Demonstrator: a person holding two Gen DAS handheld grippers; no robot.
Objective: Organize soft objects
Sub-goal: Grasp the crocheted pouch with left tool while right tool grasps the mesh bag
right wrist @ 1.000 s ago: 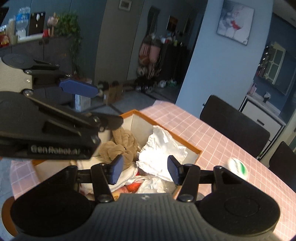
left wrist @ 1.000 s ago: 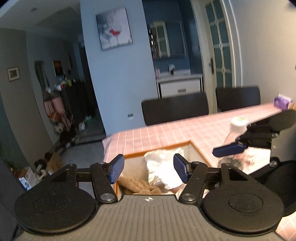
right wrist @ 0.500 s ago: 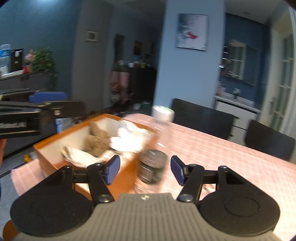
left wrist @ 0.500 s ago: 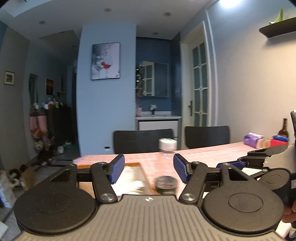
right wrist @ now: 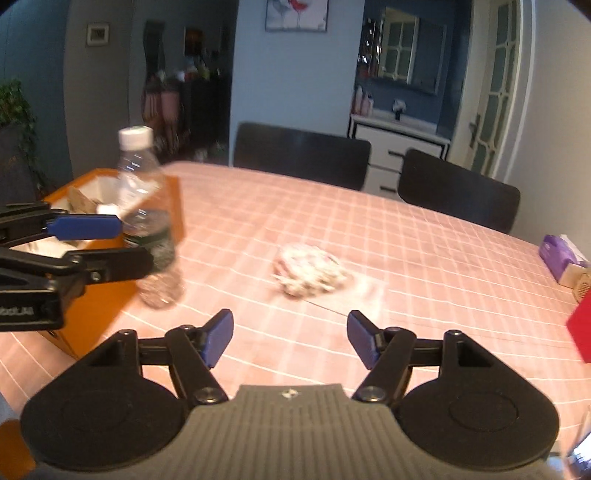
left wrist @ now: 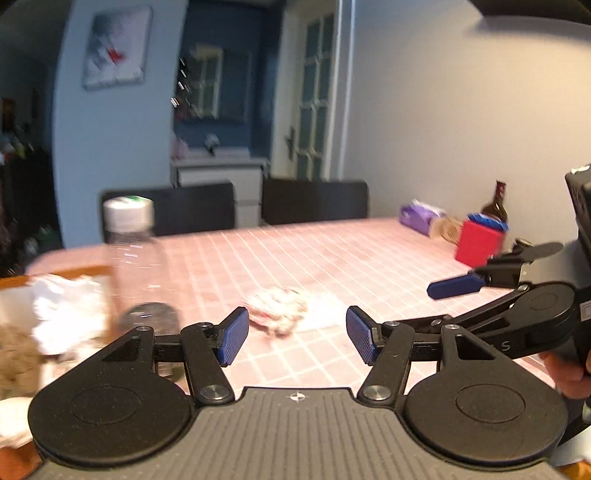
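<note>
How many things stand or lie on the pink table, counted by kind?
Soft bundle on the open cloth: 1
Clear water bottle: 1
Orange box holding soft items: 1
Purple tissue pack: 1
Red container: 1
Brown bottle: 1
Total: 6; a tan item beside the tissue pack is too blurred to name.

The pink checked desk [right wrist: 369, 236] holds a crumpled cloth [right wrist: 310, 273], a water bottle [right wrist: 147, 221], an orange box [right wrist: 110, 295], and a red cup [left wrist: 478, 243].

Two dark chairs [right wrist: 301, 155] are standing behind the pink-checked worktop [right wrist: 369, 236]. Behind the chairs, a white cabinet [right wrist: 399, 138] is sitting against a blue wall, beside a paned door [right wrist: 495, 92]. A framed wine-glass picture [right wrist: 296, 14] is hanging above.
</note>
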